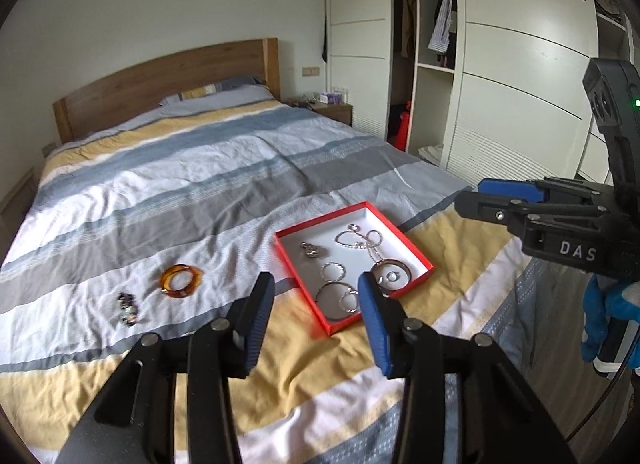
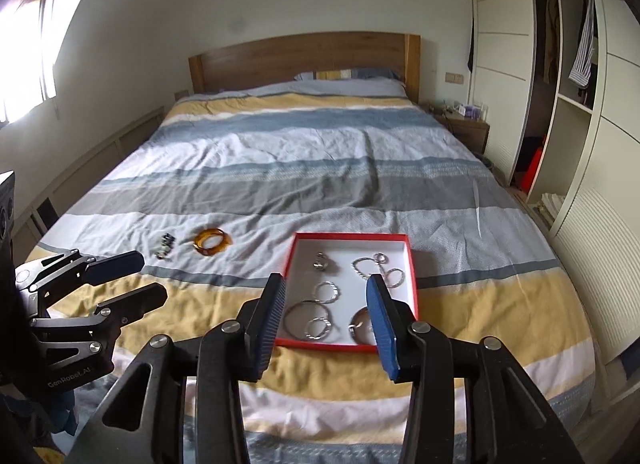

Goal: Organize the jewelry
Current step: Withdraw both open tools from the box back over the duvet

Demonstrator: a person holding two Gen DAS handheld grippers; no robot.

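Observation:
A red-rimmed box point(image 1: 418, 250) with a white inside lies on the striped bed; it holds several silver rings, bangles and a chain. It also shows in the right wrist view point(image 2: 413, 264). An amber bangle point(image 1: 181, 280) point(image 2: 212, 245) and a dark beaded bracelet point(image 1: 128, 308) point(image 2: 165, 244) lie on the cover left of the box. My left gripper point(image 1: 316, 294) point(image 2: 150, 278) is open and empty, above the cover just before the box. My right gripper point(image 2: 326, 296) point(image 1: 466, 194) is open and empty, before the box's near edge.
The bed's wooden headboard point(image 2: 304, 60) stands at the far end with a pillow point(image 2: 348, 75). A nightstand point(image 2: 466, 126) and a white wardrobe point(image 2: 568, 104) with hanging clothes stand to the right. A window point(image 2: 24, 52) is at left.

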